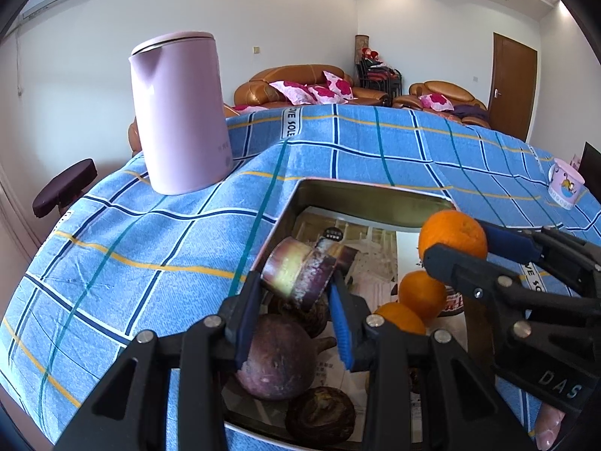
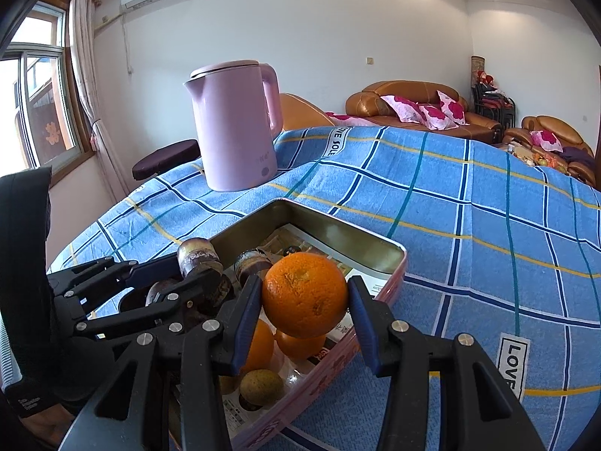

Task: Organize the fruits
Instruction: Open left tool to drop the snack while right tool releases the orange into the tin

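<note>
Left wrist view: the left gripper (image 1: 296, 282) has its jaws closed on a short purple sugarcane piece (image 1: 296, 276), held above the tin tray (image 1: 357, 188). The right gripper (image 2: 306, 297) has its jaws part-open around an orange (image 2: 304, 295), gripped at both sides and held over the tray's middle. The step in hand appears to be placement of fruit in the tray. The next move likely calls for lowering each item beside its own kind, then releasing. The orange is round, bright and dimpled. Two more oranges (image 1: 420, 293) lie in the tray.
</note>
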`<state>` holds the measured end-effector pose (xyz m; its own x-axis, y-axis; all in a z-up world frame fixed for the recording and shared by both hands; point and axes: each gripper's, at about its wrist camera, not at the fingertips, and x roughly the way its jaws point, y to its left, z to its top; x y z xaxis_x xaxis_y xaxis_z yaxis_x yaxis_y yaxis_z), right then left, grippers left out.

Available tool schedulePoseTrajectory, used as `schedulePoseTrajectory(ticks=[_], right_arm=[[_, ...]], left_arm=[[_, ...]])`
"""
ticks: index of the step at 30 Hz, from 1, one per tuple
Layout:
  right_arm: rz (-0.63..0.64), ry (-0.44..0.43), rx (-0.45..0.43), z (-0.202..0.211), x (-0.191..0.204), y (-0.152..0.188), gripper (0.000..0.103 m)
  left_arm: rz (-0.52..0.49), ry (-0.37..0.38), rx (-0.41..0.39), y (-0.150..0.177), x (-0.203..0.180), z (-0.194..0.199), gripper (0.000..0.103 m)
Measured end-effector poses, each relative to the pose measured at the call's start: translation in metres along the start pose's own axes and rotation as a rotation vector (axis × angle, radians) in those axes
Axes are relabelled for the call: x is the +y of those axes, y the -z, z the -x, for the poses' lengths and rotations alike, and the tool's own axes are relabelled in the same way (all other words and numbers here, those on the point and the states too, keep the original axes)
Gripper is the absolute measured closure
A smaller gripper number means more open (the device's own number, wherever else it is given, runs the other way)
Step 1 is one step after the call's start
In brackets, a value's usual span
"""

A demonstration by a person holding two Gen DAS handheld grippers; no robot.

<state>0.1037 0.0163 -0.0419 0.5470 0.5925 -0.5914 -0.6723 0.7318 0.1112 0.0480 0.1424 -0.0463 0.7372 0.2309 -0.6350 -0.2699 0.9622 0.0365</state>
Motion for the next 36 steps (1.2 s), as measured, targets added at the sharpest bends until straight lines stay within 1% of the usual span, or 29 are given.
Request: schedulePoseTrajectory(ticks=[15, 21, 23, 25, 27, 28, 29, 31, 36], right_arm=[[0.015, 0.006, 0.015, -0.004, 0.000, 0.004, 0.054], [0.015, -0.019, 0.021, -0.003, -0.001, 0.004, 0.053], [0.012, -0.030, 0.022, -0.002, -0.002, 0.004, 0.053], [0.005, -0.024, 0.010, 0.002, -0.004, 0.005, 0.049], [-0.005, -0.018, -0.001, 0.007, -0.006, 0.005, 0.044], [-0.014, -0.018, -0.011, 0.010, -0.007, 0.005, 0.044], [-0.018, -0.018, -0.017, 0.014, -0.009, 0.006, 0.044], [-0.028, -0.007, -0.030, 0.021, -0.011, 0.006, 0.043], [-0.047, 0.000, -0.051, 0.034, -0.015, 0.009, 0.041]], left_arm=[[-0.017, -0.022, -0.002, 0.000, -0.005, -0.001, 0.064], [-0.021, -0.016, 0.000, 0.000, -0.005, 0.001, 0.062], [-0.013, -0.019, -0.003, 0.000, -0.004, 0.004, 0.054], [0.002, 0.004, -0.002, 0.001, -0.001, 0.006, 0.049], [0.008, 0.010, -0.016, 0.001, 0.000, 0.011, 0.041], [0.006, 0.000, -0.027, 0.002, 0.000, 0.014, 0.034], [0.004, -0.002, -0.038, 0.002, -0.001, 0.017, 0.030], [0.007, 0.017, -0.050, 0.002, -0.001, 0.023, 0.029], [0.010, 0.019, -0.067, 0.004, -0.003, 0.033, 0.029]])
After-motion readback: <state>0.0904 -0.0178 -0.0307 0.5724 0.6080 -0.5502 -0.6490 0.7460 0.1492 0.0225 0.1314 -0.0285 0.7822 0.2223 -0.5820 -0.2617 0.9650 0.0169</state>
